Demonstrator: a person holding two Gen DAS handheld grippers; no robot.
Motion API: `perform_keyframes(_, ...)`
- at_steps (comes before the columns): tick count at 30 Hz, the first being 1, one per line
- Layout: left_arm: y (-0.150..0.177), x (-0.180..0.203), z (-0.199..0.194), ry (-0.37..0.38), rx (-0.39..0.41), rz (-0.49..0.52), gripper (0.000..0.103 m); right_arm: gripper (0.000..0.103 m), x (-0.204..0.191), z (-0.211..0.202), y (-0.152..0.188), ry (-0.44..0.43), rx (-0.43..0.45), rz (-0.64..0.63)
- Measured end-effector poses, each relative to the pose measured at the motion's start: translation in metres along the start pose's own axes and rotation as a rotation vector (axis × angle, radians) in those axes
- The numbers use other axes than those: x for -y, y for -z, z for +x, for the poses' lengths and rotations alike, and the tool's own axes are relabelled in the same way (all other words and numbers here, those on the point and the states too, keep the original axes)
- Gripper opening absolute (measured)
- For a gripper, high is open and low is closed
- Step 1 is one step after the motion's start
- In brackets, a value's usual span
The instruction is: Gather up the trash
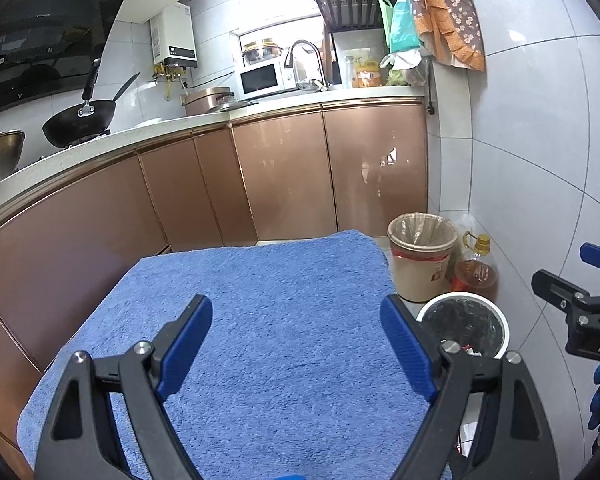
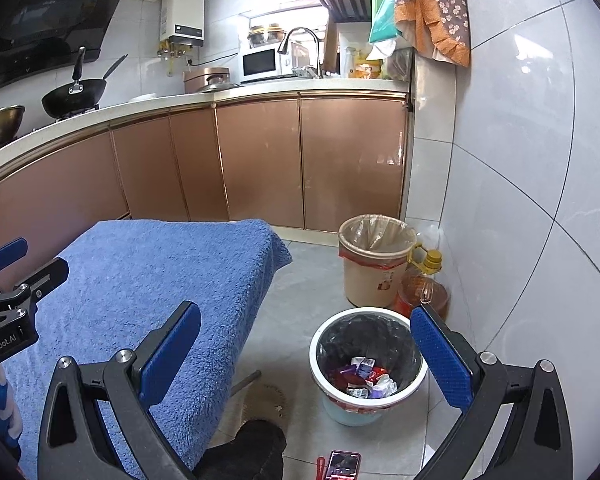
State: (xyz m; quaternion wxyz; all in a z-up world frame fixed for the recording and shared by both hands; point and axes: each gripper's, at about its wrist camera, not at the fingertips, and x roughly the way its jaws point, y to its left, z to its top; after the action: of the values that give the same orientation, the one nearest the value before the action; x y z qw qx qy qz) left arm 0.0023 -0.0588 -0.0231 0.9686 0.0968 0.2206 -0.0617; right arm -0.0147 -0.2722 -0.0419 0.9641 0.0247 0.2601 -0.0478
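Note:
A white-rimmed trash bin [image 2: 368,364] with a black liner stands on the floor right of the table. Several wrappers [image 2: 366,376] lie inside it. The bin also shows in the left wrist view [image 1: 466,326]. The blue towel [image 1: 260,320] covers the table and shows bare. My left gripper [image 1: 296,344] is open and empty above the towel. My right gripper [image 2: 306,354] is open and empty, between the towel's right edge [image 2: 236,280] and the bin. The right gripper shows at the right edge of the left view [image 1: 580,304].
A beige bin [image 2: 374,266] with a clear liner stands behind the trash bin, an oil bottle [image 2: 426,284] beside it. A phone [image 2: 342,464] lies on the floor. Brown cabinets [image 2: 260,160] run behind; a tiled wall [image 2: 520,200] closes the right.

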Motion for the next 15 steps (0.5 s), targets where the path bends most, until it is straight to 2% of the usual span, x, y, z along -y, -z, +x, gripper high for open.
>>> perform_keyframes(15, -0.0003, -0.0041, -0.0013, -0.009, 0.008, -0.005, 0.086, 0.103, -0.0006, 0.0007, 0.0012, -0.008, 0.001, -0.007)
